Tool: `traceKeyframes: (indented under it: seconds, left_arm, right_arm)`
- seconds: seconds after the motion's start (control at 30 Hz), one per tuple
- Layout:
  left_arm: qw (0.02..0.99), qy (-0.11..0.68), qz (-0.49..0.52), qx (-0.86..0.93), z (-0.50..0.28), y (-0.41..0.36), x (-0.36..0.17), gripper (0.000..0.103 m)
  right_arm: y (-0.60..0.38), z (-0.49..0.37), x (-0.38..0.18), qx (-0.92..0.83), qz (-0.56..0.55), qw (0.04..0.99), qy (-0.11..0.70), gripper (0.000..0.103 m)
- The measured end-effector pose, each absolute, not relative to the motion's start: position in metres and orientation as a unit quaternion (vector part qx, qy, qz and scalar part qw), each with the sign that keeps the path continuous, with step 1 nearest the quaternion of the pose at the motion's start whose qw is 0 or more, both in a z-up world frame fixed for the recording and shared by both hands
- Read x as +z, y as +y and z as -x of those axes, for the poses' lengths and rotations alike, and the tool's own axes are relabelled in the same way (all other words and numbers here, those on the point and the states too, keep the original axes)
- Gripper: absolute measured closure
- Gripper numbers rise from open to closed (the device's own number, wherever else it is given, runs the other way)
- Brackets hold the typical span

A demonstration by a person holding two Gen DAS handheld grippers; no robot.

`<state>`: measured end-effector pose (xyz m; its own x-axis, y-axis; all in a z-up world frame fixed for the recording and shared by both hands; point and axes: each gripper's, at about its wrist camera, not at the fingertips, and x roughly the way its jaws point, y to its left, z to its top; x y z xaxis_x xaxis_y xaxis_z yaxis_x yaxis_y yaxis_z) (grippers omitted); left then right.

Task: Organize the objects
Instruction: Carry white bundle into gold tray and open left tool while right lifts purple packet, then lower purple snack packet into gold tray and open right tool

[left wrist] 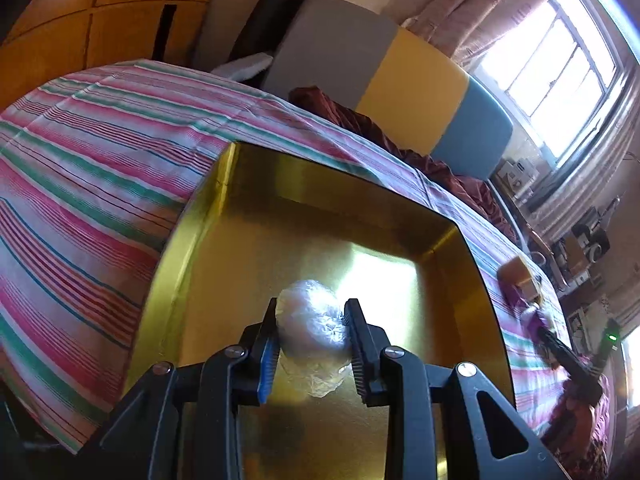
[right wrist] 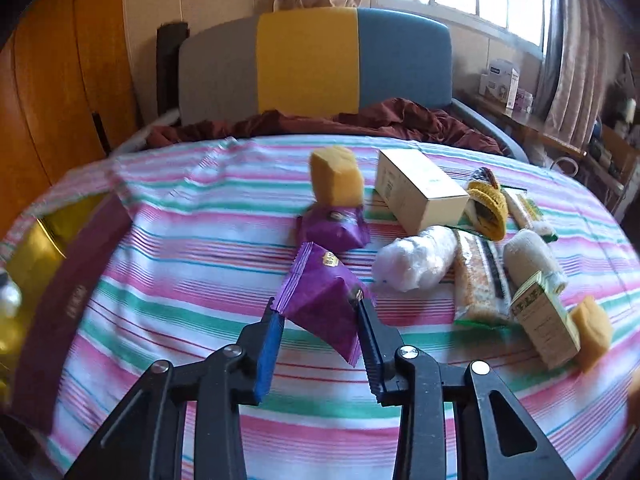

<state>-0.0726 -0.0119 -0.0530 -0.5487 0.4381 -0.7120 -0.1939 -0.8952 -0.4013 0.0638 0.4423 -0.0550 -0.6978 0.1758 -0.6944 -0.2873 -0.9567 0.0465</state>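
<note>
Over the gold tray (left wrist: 208, 264), left gripper (left wrist: 310, 322) jaws clamp a plastic-wrapped bundle (left wrist: 308, 320); right gripper (right wrist: 318, 308) jaws pinch a purple packet (right wrist: 320, 300)

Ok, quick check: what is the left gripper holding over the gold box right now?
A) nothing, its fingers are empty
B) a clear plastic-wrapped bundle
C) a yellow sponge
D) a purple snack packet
B: in the left wrist view the left gripper has its fingers closed on a plastic-wrapped bundle above the gold box; the purple packet is in the right gripper.
</note>
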Motion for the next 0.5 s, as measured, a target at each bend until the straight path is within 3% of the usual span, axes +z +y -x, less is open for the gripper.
traceKeyframes:
  seconds: [0.1, 0.5]
  left_arm:
    - [0.148, -0.133, 0.429, 0.881, 0.074, -0.018, -0.047, 0.058]
    - [0.057, -0.102, 0.403, 0.908, 0.056, -0.026, -0.021, 0.052]
  right_arm:
    - [0.431, -0.069, -0.044, 0.927, 0.347, 0.107, 0.096, 0.066]
    - [0.324, -0.062, 0.02, 0.953, 0.292, -0.031, 0.079, 0.066]
